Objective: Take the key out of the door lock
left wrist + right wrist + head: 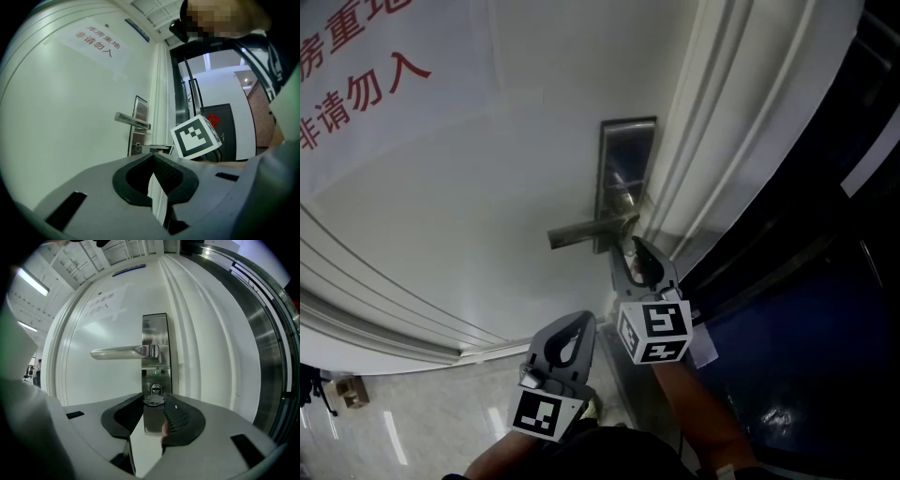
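Note:
A dark key [153, 401] pokes out of the lock cylinder [155, 389], low on the steel lock plate [154, 329] of a white door, just under the lever handle [122, 352]. My right gripper [153, 403] is at the lock, and its two jaw tips touch the key's head from either side, shut on it. In the head view the right gripper [639, 258] sits right below the handle [591, 230], hiding the key. My left gripper [567, 342] hangs back and lower, away from the door, with its tips together and nothing between them.
The white door frame [722, 141] runs beside the lock plate, with a dark glass panel [806, 309] to its right. Red lettering [356, 66] is on the door's upper left. Tiled floor [412, 422] and a small box [347, 392] lie at lower left.

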`<act>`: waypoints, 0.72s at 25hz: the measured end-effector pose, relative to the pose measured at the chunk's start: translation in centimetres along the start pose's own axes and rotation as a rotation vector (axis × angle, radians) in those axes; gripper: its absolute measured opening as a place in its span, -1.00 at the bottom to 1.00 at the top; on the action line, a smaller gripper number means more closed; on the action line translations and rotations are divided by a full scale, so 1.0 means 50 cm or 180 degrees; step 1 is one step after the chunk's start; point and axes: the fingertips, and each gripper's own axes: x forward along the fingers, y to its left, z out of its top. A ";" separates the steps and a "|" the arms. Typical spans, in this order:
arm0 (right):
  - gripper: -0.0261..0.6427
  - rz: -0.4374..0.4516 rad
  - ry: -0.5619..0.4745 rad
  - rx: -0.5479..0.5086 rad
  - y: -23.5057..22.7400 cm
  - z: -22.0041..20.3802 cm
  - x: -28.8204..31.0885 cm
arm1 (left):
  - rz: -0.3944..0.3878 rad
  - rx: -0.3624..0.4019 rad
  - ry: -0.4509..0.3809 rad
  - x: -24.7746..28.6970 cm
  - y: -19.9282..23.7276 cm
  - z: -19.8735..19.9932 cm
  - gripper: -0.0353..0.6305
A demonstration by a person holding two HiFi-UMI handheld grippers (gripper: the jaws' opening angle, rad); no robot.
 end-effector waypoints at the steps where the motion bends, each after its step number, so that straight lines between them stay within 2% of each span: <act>1: -0.51 0.0000 -0.0003 0.0000 -0.001 0.001 -0.006 | -0.0005 0.0003 -0.0002 -0.002 -0.005 0.001 -0.88; 18: -0.51 0.0177 -0.0188 0.0037 0.010 0.036 -0.202 | -0.0008 0.0063 -0.0033 -0.064 -0.132 0.005 -0.88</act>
